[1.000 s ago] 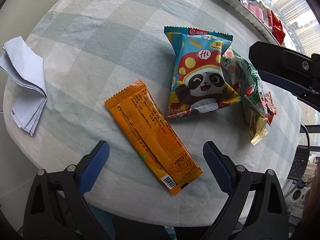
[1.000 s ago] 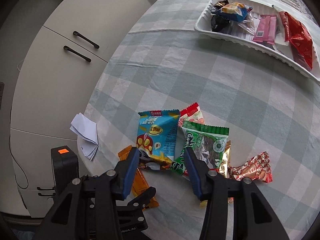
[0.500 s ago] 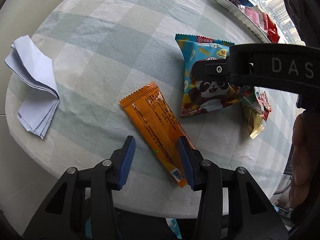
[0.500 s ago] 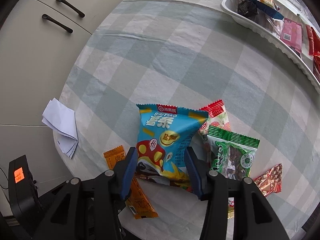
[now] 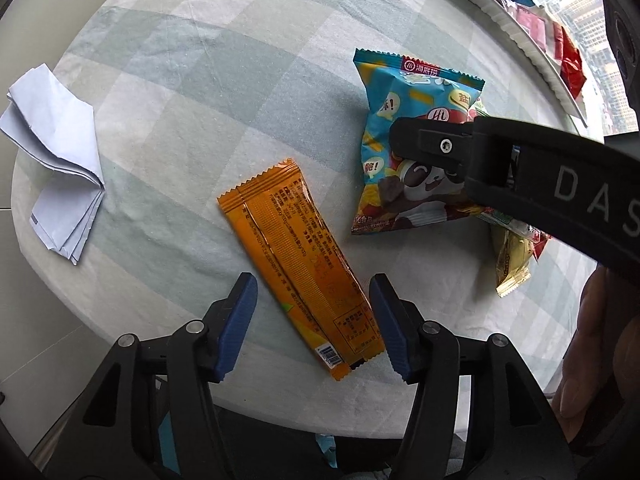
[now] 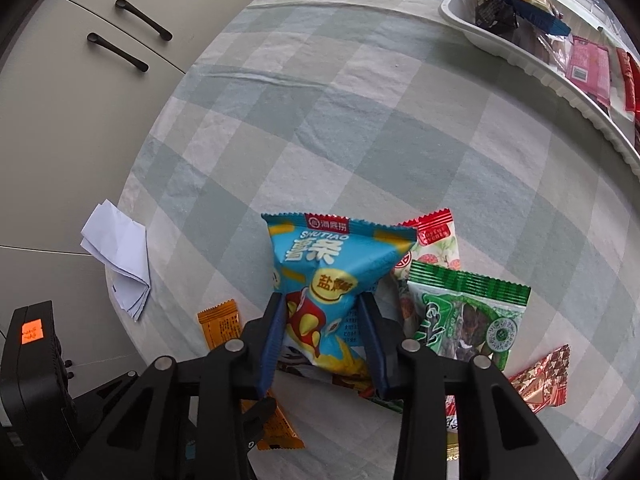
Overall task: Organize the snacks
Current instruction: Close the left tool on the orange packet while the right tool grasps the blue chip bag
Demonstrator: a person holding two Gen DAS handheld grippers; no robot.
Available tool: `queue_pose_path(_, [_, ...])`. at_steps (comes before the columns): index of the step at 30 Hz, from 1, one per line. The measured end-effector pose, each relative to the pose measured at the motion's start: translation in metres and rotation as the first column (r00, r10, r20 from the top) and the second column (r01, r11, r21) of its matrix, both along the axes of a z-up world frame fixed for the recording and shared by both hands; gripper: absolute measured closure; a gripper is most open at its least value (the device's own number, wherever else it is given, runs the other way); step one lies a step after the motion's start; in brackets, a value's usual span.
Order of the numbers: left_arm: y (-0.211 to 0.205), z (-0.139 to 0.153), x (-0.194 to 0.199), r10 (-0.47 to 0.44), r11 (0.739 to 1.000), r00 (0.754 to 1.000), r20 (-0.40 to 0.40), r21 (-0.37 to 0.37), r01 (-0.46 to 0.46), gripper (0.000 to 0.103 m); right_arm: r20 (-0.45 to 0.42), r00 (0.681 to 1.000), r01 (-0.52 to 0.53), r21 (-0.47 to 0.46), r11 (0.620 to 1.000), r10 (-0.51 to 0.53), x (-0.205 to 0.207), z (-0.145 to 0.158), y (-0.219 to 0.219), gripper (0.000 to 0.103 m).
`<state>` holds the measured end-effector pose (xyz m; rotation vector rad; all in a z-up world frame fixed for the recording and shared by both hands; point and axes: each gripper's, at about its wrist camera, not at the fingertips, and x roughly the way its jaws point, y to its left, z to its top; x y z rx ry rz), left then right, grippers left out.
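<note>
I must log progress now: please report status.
Right tongs shut on blue chip bag. Left tongs open over orange bar. Green packet touching bag.

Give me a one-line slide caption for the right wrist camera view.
Right gripper pinching the blue panda chip bag on the checked tablecloth, white snack tray beyond.

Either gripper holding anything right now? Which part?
Right gripper pinches the blue panda snack bag across its lower half, bag puckered between the fingers. Left gripper holds nothing; fingers open astride the orange bar.
</note>
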<state>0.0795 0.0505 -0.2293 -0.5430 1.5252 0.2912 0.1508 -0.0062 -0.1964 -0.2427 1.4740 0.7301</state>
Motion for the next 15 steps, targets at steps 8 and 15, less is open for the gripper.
queue_pose_path(8, [-0.009, -0.01, 0.024, 0.085, 0.995, 0.994, -0.073, 0.064, -0.081, 0.04, -0.009, 1.0, 0.001, 0.018, 1.0, -0.001, -0.001, 0.001, 0.001, 0.063])
queue_pose_path(15, [-0.023, -0.01, 0.032, 0.042, 0.993, 0.996, -0.084, 0.115, -0.032, 0.041, -0.042, 0.999, -0.001, 0.033, 0.999, 0.003, 0.01, -0.002, -0.003, 0.06])
